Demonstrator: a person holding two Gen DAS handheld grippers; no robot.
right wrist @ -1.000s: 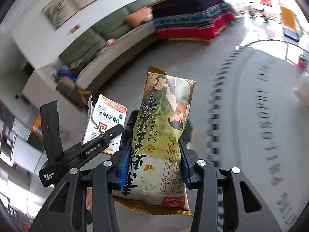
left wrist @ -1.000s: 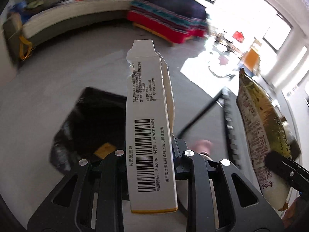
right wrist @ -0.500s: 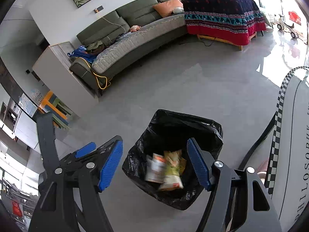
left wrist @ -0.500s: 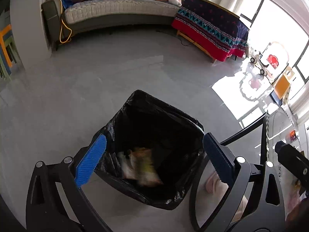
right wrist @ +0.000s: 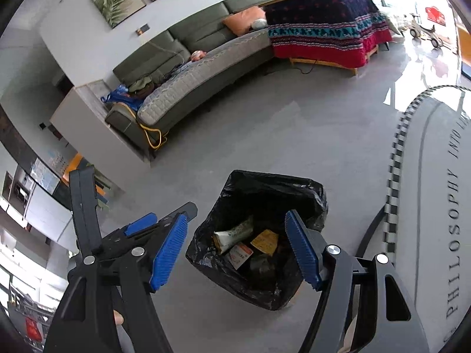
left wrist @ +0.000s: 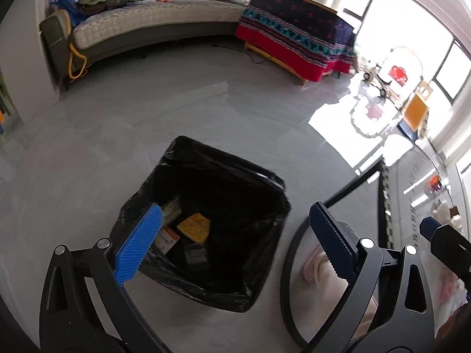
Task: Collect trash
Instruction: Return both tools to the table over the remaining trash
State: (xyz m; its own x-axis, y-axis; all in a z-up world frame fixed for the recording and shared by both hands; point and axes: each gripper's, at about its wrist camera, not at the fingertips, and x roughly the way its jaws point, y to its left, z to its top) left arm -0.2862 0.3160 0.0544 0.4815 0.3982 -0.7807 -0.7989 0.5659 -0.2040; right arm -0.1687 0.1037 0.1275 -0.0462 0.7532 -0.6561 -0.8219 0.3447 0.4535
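A bin lined with a black bag (left wrist: pixel 250 176) stands on the grey floor, also in the right wrist view (right wrist: pixel 294 188). Inside lie the corn snack packet (right wrist: pixel 235 232), the white medicine box (right wrist: pixel 240 254) and a yellow paper (right wrist: pixel 265 241); the box (left wrist: pixel 169 239) and yellow paper (left wrist: pixel 194 226) show in the left wrist view too. My left gripper (left wrist: pixel 232 235) is open and empty above the bin. My right gripper (right wrist: pixel 235 244) is open and empty above it. The left gripper (right wrist: pixel 138 226) shows at the left of the right wrist view.
A green-grey sofa (left wrist: pixel 153 20) and a bed with a red and dark patterned cover (left wrist: pixel 297 41) stand at the far side. A round table edge with checkered trim (right wrist: pixel 397 176) is at the right. A white cabinet (right wrist: pixel 97 123) stands left of the sofa.
Both grippers opened and dropped the medicine box and the corn snack packet, which fell into the bin and now lie at its bottom.
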